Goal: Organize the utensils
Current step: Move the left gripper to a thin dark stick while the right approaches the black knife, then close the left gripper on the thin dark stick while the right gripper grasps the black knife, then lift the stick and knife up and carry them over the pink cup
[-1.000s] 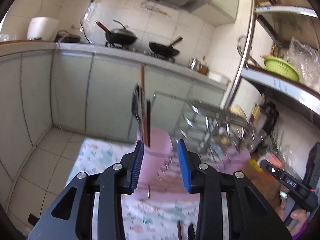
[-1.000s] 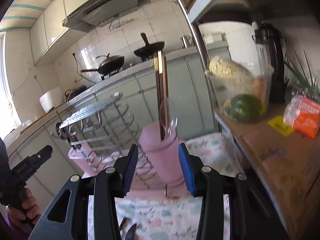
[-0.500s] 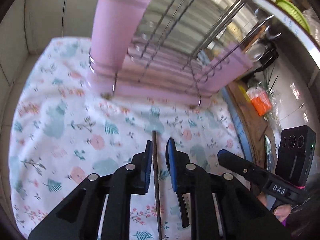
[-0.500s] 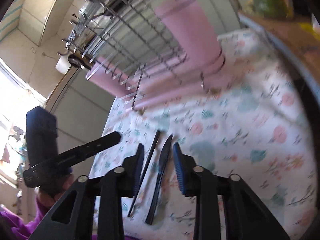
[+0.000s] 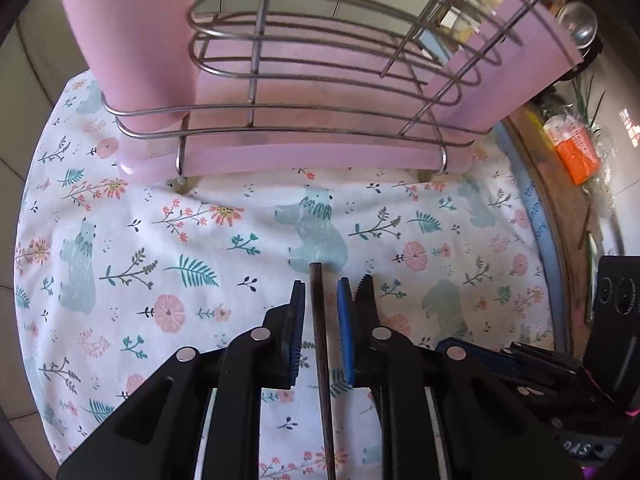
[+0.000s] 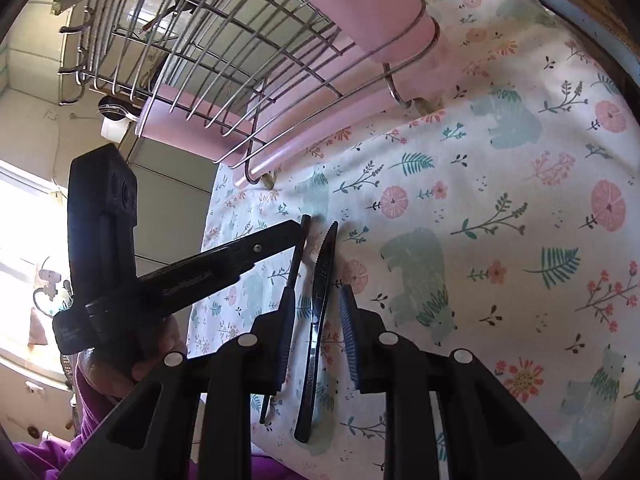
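Thin dark wooden chopstick (image 5: 320, 340) lies flat on floral-cloth desk (image 5: 160, 240), between pads of left tool (image 5: 320, 332); small gaps visible each side, no clamp yet. Black serrated plastic knife (image 6: 318, 308) lies just beside it, inside wider-set right tool (image 6: 318, 320), untouched.

Judgement: both light, stiff, low-lying, slippery; pinch mid-shaft, square on.

Left view: pink wire-framed drying rack (image 5: 320, 160) head-on. Right view alone: full knife, left tool side-on.

Right gripper (image 6: 318, 316) at lower centre, jaws narrowly apart astride a black serrated knife (image 6: 318, 312) lying on the floral cloth (image 6: 500, 200). Left gripper (image 6: 298, 236) enters from the left at a dark chopstick (image 6: 294, 268). Wire rack (image 6: 240, 60) with pink tray, upper left.
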{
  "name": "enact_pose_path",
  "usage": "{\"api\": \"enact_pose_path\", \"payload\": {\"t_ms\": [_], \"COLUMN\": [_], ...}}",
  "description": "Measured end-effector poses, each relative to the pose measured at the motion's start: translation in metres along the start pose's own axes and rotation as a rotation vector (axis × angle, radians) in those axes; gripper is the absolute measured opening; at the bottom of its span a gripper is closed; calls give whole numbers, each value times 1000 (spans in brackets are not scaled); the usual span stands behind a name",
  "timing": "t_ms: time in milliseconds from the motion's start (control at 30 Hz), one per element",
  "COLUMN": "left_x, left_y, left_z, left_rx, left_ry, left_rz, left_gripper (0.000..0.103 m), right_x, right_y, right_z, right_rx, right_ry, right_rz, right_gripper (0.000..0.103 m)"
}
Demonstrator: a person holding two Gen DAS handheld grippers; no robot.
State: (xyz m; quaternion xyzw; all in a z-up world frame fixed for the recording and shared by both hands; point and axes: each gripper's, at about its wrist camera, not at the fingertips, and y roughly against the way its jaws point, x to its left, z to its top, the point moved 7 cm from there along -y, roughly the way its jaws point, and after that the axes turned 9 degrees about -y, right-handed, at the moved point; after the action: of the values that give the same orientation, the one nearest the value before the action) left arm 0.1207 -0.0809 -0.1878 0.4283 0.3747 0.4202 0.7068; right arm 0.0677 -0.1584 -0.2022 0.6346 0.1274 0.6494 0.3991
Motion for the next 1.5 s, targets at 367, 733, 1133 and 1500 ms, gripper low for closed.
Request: {"api": "enact_pose_path", "payload": {"t_ms": [367, 733, 1133, 1500], "left_x": [5, 12, 30, 52], "left_y": [3, 48, 70, 149], "left_z": [-1, -11, -21, -11], "left_rx": [-47, -169, -251, -517], "left_ry": [32, 71, 124, 146], "left_rz": [-53, -158, -192, -155], "left_gripper": [6, 6, 6, 6], "right_x": [2, 8, 20, 57], "right_y": [-33, -63, -58, 30], "right_z": [10, 16, 11, 33], "right_rx": [77, 118, 12, -322], "right_ry": [-7, -29, 35, 198], "right_rz": [-23, -24, 16, -8], "right_gripper": [23, 23, 2, 2]}}
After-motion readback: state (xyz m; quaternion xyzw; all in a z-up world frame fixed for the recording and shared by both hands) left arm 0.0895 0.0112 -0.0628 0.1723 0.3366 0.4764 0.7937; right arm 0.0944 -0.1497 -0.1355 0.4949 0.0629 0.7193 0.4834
